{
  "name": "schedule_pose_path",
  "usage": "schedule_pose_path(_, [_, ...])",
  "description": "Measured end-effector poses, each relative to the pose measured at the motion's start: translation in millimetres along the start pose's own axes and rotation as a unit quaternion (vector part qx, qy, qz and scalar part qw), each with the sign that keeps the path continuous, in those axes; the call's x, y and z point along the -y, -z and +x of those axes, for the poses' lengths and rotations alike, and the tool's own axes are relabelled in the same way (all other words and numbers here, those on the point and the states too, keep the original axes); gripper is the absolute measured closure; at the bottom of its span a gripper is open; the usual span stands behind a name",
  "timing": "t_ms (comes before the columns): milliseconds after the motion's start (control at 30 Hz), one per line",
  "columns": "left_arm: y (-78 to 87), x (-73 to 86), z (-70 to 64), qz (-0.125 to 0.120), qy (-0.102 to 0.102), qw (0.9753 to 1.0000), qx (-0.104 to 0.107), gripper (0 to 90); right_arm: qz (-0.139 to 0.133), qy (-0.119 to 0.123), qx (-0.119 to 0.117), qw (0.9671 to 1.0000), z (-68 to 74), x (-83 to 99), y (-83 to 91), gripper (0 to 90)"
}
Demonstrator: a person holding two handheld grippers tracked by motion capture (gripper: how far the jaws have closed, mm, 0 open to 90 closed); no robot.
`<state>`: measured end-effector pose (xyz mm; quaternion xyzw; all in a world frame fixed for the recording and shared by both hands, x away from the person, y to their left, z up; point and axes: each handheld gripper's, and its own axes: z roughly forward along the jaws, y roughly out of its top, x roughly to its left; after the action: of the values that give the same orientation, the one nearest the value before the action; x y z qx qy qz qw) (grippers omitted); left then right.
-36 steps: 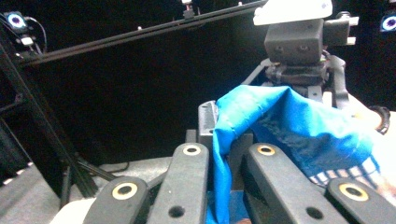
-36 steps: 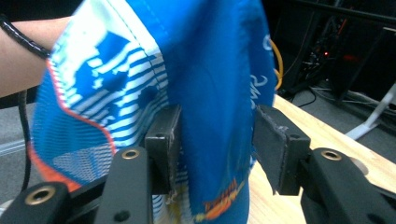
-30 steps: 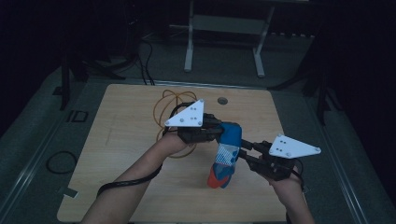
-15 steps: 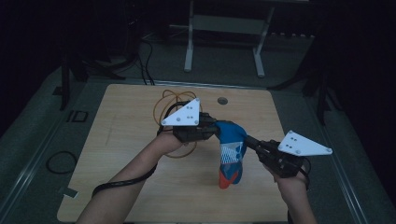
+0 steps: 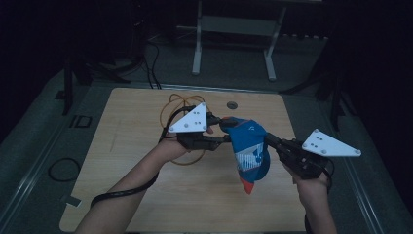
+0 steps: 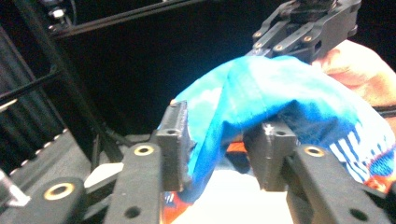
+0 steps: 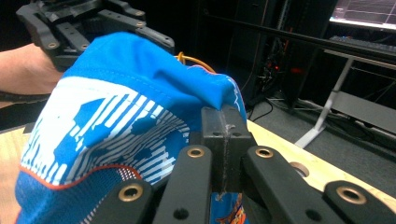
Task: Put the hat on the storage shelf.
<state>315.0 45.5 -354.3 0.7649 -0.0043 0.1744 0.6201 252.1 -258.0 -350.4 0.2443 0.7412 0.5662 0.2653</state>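
Two tongs carry one blue garment [image 5: 249, 148] clear of the tabletop [image 5: 136, 146]: the right tongs [image 7: 224, 128] are pressed together on a fold of its upper edge, while the left tongs [image 6: 219, 140] stand apart with cloth draped over and between the jaws, so whether they pinch it I cannot tell. Lifting looks done, the garment hanging between both tongs with its lower end drooping below them; spreading, folding or setting down appears outstanding, and an orange cable [image 5: 178, 105] lies behind the left tongs.
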Motion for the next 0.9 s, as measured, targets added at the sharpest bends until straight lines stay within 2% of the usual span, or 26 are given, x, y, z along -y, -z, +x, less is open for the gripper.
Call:
schedule_pose_path(167, [10.1,3.6,-3.2,0.013,-0.002,0.9999,-0.009,59.4,-0.004,-0.001,0.009,1.0,-3.3,-1.4,3.1,90.0])
schedule_pose_path(267, [19.2,6.1,-4.9,0.016,0.004,0.9997,-0.015,56.7,-0.005,-0.005,0.014,0.9999,-6.2,-3.1,4.9,90.0])
schedule_pose_path(367, [30.8,9.0,-6.2,0.013,0.019,0.9994,-0.025,49.7,-0.009,-0.005,0.016,0.9998,-8.0,-5.8,6.6,90.0])
schedule_pose_path(533, [51.6,12.6,-9.9,0.021,0.025,0.9982,-0.051,39.1,-0.014,-0.002,0.024,0.9996,-9.7,-11.8,8.4,90.0])
schedule_pose_path(633, [64.9,16.7,-11.8,0.024,0.037,0.9965,-0.071,27.4,-0.016,-0.005,0.026,0.9995,-11.2,-15.3,8.0,90.0])
schedule_pose_path(700, [74.5,20.7,-13.4,0.024,0.039,0.9948,-0.091,23.3,-0.019,-0.008,0.028,0.9994,-12.5,-17.7,7.0,90.0])
schedule_pose_path(767, [82.8,24.6,-15.3,0.028,0.041,0.9927,-0.11,14.4,-0.021,-0.007,0.028,0.9994,-12.7,-21.0,5.6,90.0])
schedule_pose_path(833, [91.1,28.8,-17.9,0.035,0.031,0.9896,-0.136,11.6,-0.022,-0.006,0.031,0.9993,-12.4,-24.8,3.7,90.0])
schedule_pose_path(900, [98.5,33.3,-19.3,0.045,0.036,0.9865,-0.153,3.0,-0.024,-0.005,0.034,0.9991,-12.4,-28.8,0.9,90.0])
